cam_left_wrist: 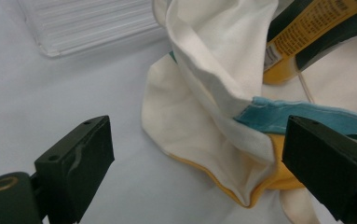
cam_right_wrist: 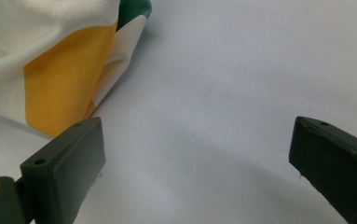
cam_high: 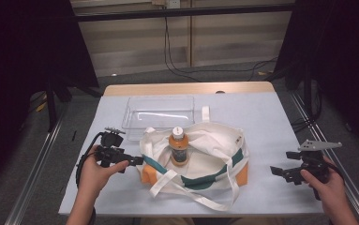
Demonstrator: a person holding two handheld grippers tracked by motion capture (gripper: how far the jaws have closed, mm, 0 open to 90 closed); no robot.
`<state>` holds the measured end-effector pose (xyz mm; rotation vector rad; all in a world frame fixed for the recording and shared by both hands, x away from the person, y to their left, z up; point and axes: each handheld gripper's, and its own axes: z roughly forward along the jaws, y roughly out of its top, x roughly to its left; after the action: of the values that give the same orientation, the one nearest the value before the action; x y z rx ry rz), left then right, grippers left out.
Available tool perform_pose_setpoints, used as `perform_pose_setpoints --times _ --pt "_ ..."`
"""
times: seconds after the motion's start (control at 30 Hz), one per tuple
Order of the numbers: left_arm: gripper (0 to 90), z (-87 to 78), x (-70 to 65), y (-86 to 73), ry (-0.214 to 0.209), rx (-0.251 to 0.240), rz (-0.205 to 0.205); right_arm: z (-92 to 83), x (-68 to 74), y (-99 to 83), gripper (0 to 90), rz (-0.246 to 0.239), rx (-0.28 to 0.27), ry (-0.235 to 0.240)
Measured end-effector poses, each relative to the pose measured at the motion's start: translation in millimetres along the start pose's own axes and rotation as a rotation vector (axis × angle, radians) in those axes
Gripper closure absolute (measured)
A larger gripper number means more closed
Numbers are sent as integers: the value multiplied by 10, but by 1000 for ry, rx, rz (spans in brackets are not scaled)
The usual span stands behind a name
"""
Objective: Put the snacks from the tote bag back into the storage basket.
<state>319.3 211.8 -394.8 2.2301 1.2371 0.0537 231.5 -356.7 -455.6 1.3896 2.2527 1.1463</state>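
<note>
Seen from the high view, a cream tote bag (cam_high: 200,159) with teal and orange panels lies slumped open in the middle of the tabletop (cam_high: 266,117), its straps trailing toward the near edge. A bottle (cam_high: 178,146) with an orange label and white cap stands upright in the bag's mouth, and a clear plastic tray (cam_high: 158,112) sits just behind the bag. The left gripper (cam_high: 132,161) is at the bag's left edge; the right gripper (cam_high: 276,171) rests well apart from it on the right. The bag looks soft and limp, likely to fold and sag when lifted, so a rim or strap seems the best hold. The bottle looks rigid, smooth and possibly slippery, best taken around its body. A pale cloth-like sheet covers the tabletop; beyond are a grey floor, loose cables, dark curtains at both sides and a slatted wall.

Along the left gripper view, the fingers (cam_left_wrist: 76,161) stand spread wide, with the bag's folded cream rim (cam_left_wrist: 218,70) and its orange-edged corner lying between them, not yet pinched. The tray's ribbed corner (cam_left_wrist: 87,25) shows at the upper left, and the bottle's yellow label (cam_left_wrist: 306,28) at the upper right.

Along the right gripper view, the fingers (cam_right_wrist: 66,161) are likewise spread and hold nothing. Bare tabletop lies between them, and the bag's orange panel (cam_right_wrist: 59,88) sits just beyond the left one.
</note>
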Motion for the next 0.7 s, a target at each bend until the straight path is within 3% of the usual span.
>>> perform_pose_setpoints --times 0.7 --pt "87 -2 -271 367 -22 99 90 -31 -31 1 36 8 -17 -1"
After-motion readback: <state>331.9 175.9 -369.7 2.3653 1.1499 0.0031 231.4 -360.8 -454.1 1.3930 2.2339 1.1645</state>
